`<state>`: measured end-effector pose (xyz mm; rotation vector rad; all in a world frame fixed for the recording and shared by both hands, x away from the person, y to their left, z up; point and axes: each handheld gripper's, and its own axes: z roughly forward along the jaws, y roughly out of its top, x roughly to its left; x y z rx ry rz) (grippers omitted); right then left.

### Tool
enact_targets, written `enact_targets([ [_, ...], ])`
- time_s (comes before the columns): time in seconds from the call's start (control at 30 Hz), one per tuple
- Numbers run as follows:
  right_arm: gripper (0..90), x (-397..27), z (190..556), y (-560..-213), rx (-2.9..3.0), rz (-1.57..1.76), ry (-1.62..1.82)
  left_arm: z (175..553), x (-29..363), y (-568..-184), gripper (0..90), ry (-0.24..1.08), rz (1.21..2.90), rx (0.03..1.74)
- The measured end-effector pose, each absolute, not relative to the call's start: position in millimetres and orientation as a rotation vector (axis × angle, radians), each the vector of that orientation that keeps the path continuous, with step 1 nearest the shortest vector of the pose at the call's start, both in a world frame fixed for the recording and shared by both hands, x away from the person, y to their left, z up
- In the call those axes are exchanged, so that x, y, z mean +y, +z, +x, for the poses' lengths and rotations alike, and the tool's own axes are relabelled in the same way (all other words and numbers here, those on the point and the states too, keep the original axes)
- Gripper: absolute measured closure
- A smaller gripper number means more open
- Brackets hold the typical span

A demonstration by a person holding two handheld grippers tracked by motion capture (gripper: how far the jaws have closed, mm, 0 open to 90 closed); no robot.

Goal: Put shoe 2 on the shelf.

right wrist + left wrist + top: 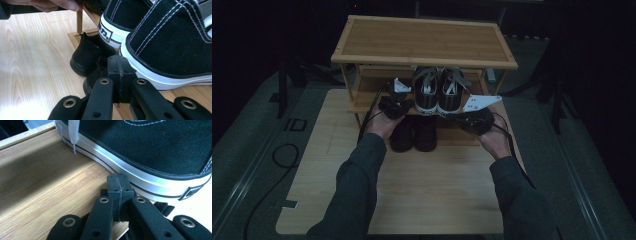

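On the middle shelf of a small wooden shoe rack, which stands at the far edge of the worktop, sits a pair of black canvas sneakers with white soles, heels toward the person. The two shoes touch side by side, and their heels slightly overhang the front edge of the shelf. I judge that they are being pushed or straightened into place, not carried.

The left gripper is held against the outer side of the left sneaker. Its jaws are pressed together with nothing between them, and the closed tip rests at the white rubber sole band, as a blunt pusher would. The right gripper is at the outer heel of the right sneaker; its jaws are likewise pressed together and empty, the tip just beside the white sole. With one closed tool on each flank, the pair is bracketed from both sides, which would keep the shoes together and square on the shelf.

Below, on the bottom level, stands a pair of black ankle boots, heels also facing outward and close together. The top board of the rack carries nothing. A white lace hangs loose down the left sneaker's side onto the shelf; it could snag if the shoe is slid farther.
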<state>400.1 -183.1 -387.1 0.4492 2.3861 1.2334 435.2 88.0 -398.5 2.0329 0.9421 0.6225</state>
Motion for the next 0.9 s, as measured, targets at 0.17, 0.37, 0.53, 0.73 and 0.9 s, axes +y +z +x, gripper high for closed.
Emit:
enact_targets([
  [0.17, 90.0, -181.7, 399.4, -392.5, 2.397, 0.442, 1.193, 435.2, 88.1, -398.5, 90.0, 0.622, 2.031, 0.946],
  [0.37, 90.0, -182.7, 400.5, -393.4, 2.377, 0.457, 1.199, 435.3, 88.2, -398.2, 90.0, 0.62, 2.035, 0.95],
  [0.53, 90.0, -181.3, 400.7, -394.3, 2.372, 0.469, 1.211, 435.0, 86.8, -397.5, 90.0, 0.624, 2.039, 0.956],
  [0.73, 90.0, -180.1, 399.6, -394.0, 2.369, 0.472, 1.199, 435.8, 87.4, -396.7, 90.0, 0.618, 2.044, 0.956],
  [0.9, 89.9, -183.3, 398.4, -394.0, 2.369, 0.481, 1.2, 436.3, 88.0, -396.7, 90.0, 0.614, 2.041, 0.957],
])
